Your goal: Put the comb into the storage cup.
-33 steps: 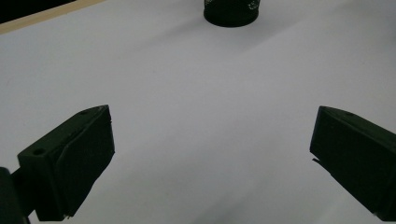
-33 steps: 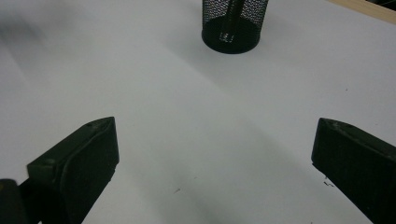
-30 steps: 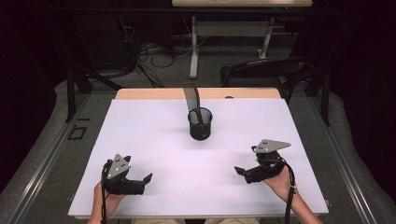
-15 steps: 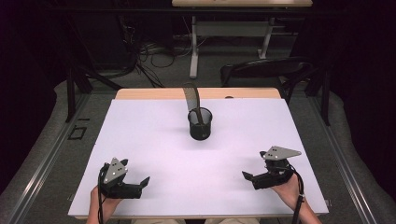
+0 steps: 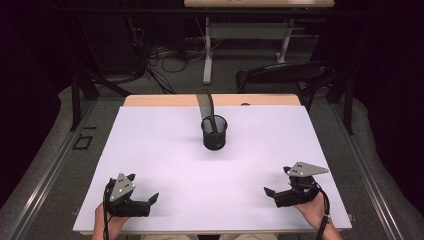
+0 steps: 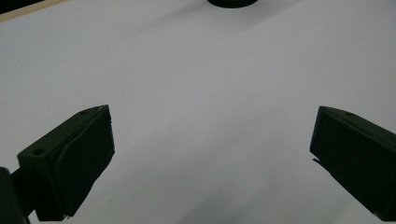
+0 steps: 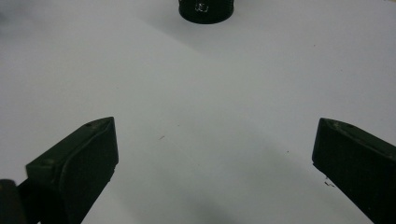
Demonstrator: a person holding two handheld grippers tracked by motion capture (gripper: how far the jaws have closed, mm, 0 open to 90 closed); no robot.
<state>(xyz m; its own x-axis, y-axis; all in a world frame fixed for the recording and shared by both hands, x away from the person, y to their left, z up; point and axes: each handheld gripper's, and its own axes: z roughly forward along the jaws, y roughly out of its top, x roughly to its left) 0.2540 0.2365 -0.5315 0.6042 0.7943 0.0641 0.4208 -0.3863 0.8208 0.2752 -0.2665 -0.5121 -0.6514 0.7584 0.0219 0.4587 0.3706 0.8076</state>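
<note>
High view: both the left gripper (image 5: 143, 191) and right gripper (image 5: 276, 181), jaws apart and empty, sit well short of the mesh cup (image 5: 214, 133); approach slowly, centring jaws around its rim.

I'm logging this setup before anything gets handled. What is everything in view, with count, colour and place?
mesh cup: 1, black, far middle of the table
strip: 1, dark grey, standing tilted in the cup
table: 1, white top with a wooden far edge
chair: 1, black, beyond the table
desk: 1, light, at the back
left gripper: 1, black, near left, open
right gripper: 1, black, near right, open
</note>
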